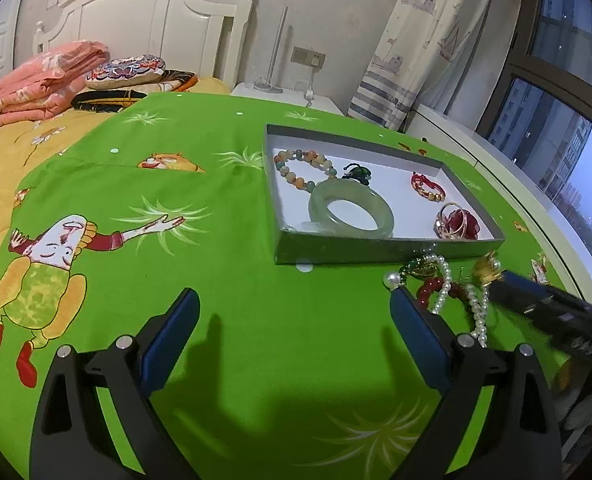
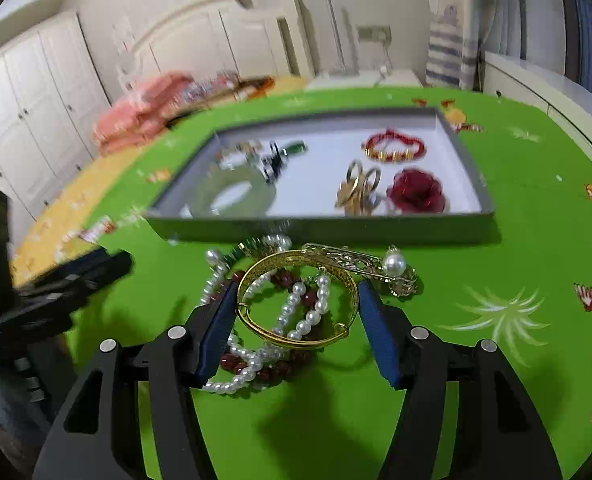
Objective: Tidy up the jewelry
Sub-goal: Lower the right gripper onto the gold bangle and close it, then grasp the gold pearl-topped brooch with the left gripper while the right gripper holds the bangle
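My right gripper [image 2: 296, 290] is shut on a gold bangle [image 2: 296, 340], its blue pads against the bangle's two sides. Under the bangle lies a tangle of pearl necklace [image 2: 236, 384], dark red beads [image 2: 274, 368] and a gold pin with a pearl [image 2: 394, 266]. Just beyond stands a grey tray [image 2: 324, 228] with a white floor. It holds a jade bangle [image 1: 350, 210], a bead bracelet [image 1: 300, 168], a green pendant [image 1: 358, 172], a red bracelet [image 1: 428, 186], gold rings [image 2: 356, 188] and a red rose [image 2: 416, 192]. My left gripper [image 1: 292, 294] stands open over bare green cloth, left of the pile.
Everything lies on a bed under a green cartoon-print sheet [image 1: 216, 240]. Folded pink bedding [image 1: 44, 80] and a cushion [image 1: 126, 70] sit by the white headboard. A white nightstand [image 1: 296, 98], a curtain and a window are at the right.
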Motion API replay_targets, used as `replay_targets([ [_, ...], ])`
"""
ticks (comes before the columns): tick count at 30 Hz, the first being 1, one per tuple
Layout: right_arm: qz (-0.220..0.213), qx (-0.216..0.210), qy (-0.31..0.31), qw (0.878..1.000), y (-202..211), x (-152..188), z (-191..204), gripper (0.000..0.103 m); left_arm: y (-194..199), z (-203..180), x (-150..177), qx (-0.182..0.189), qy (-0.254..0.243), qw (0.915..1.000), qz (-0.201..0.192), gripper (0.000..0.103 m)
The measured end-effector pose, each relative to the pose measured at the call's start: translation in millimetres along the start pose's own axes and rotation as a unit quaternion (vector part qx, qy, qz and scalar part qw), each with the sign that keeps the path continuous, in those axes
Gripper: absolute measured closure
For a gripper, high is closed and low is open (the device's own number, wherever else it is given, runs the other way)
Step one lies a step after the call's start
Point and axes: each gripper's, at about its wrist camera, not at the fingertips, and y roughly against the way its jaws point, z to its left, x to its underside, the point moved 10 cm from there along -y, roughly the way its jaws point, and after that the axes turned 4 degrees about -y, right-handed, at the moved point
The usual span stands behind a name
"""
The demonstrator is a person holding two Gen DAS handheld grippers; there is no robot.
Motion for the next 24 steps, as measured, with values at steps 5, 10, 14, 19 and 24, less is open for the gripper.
replay_targets([
  [5,-0.045,-0.015,-0.018,0.999,33,-13,-19,0.044,-4,0,2,-0.004,-0.003,0.9999,0.011,0.010],
  [10,-0.057,-0.010,-0.031,0.998,58,-9,-45,0.044,-9,-5,4,-0.010,-0.018,0.9994,0.027,0.010],
  [14,-0.063,0.000,-0.039,0.997,70,-1,-63,0.044,-7,-18,5,-0.018,-0.056,0.9979,0.028,0.010],
  [19,-0.056,0.004,-0.065,0.996,74,16,-88,0.044,4,-69,18,0.016,-0.118,0.9924,0.031,0.011],
  [24,-0.051,0.001,-0.077,0.996,73,30,-98,0.044,1,-119,18,0.031,-0.191,0.9807,0.028,0.015],
])
